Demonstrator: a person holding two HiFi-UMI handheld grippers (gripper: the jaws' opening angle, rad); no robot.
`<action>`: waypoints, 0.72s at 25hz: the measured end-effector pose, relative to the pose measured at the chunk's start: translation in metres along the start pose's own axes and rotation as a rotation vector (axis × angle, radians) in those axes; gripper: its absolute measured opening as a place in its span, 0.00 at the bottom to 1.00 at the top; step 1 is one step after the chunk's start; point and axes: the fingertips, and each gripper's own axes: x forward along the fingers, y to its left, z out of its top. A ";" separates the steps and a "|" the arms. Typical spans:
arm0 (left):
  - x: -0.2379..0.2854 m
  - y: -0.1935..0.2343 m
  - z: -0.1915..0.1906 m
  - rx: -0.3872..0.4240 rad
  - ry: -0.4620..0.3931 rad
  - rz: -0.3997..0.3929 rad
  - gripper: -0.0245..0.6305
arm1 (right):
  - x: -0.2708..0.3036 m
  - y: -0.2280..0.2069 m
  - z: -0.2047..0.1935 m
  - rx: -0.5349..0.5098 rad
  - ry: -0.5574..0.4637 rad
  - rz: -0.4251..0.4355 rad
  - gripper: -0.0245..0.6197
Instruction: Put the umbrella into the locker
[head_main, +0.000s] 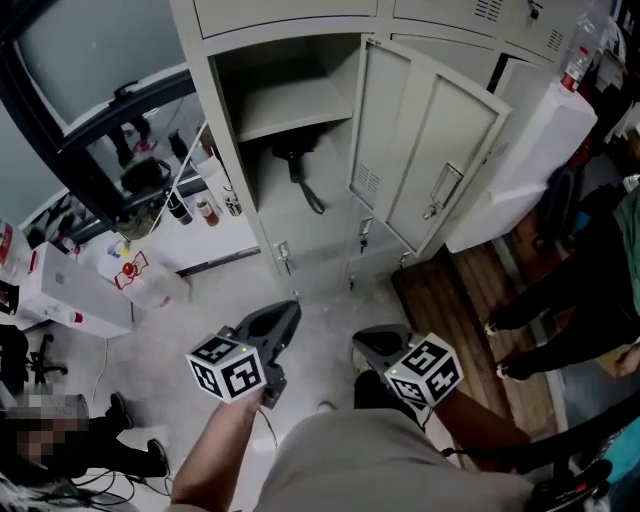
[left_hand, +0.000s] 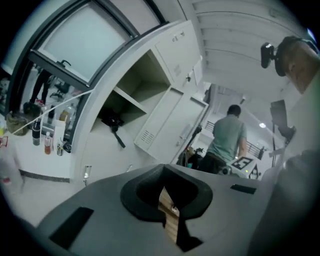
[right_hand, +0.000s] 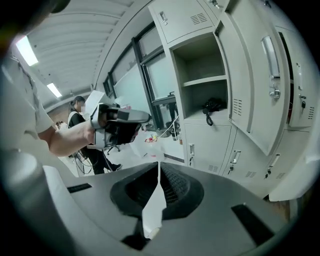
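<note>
The black folded umbrella lies in the lower part of the open grey locker, under its shelf, with its strap hanging down. It also shows in the left gripper view as the umbrella and in the right gripper view as the umbrella. The locker door stands swung open to the right. My left gripper is held back from the locker over the floor, shut with nothing in it. My right gripper is beside it, also shut and empty. The left gripper shows in the right gripper view too.
A low white table with bottles stands left of the locker. A white box sits at far left. A white cabinet and standing people's legs are on the right. A person's feet are at lower left.
</note>
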 end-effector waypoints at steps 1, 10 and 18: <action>-0.009 -0.011 -0.011 0.028 0.027 -0.021 0.05 | -0.001 0.005 -0.002 -0.003 -0.003 -0.002 0.07; -0.067 -0.074 -0.094 0.082 0.149 -0.101 0.05 | -0.009 0.043 -0.022 -0.050 0.003 0.008 0.07; -0.097 -0.079 -0.110 0.144 0.159 -0.043 0.05 | -0.010 0.077 -0.013 -0.133 -0.021 0.043 0.07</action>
